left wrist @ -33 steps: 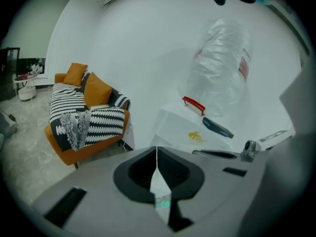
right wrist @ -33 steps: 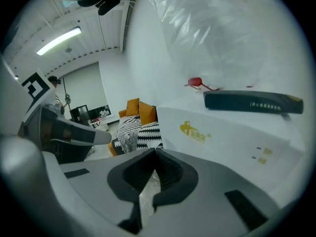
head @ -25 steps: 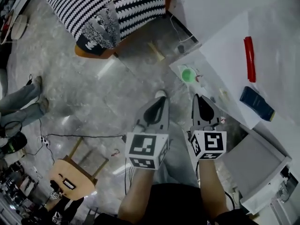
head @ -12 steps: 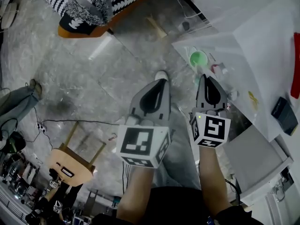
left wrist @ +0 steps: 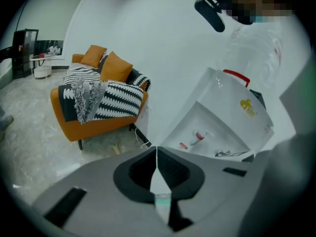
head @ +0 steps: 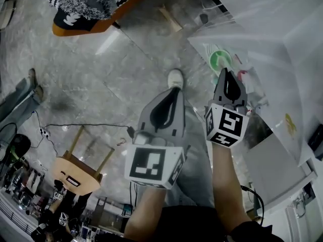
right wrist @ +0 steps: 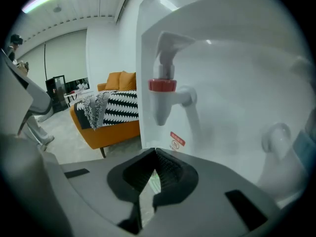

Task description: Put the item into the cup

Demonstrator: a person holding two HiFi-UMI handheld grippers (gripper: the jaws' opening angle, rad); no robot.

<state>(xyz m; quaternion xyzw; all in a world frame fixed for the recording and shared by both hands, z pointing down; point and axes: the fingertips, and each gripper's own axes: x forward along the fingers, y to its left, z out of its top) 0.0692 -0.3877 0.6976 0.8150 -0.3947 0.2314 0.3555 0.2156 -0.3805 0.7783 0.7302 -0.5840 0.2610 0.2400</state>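
Both grippers are held out over the floor in front of a white water dispenser (head: pixel 282 44). My left gripper (head: pixel 174 89) is shut, its jaws meeting with nothing between them (left wrist: pixel 156 148). My right gripper (head: pixel 225 70) is shut and empty too (right wrist: pixel 154 150), and points into the dispenser's recess. A red-capped tap (right wrist: pixel 162 85) hangs just above and ahead of it, with a second tap (right wrist: pixel 276 132) to the right. A green round thing (head: pixel 219 59) lies in the recess beyond the right gripper's tip. I can make out no cup and no loose item.
An orange armchair (left wrist: pixel 98 125) with striped cushions and a grey throw stands on the far side of the marble floor. A wooden stool (head: pixel 75 170) and floor cables (head: pixel 75 127) lie to the left. A white shoe (head: pixel 175 78) shows ahead of the left gripper.
Both grippers have come closer to the water dispenser, the right one now at its recess. The view has tipped so the table with the red and blue things is gone.
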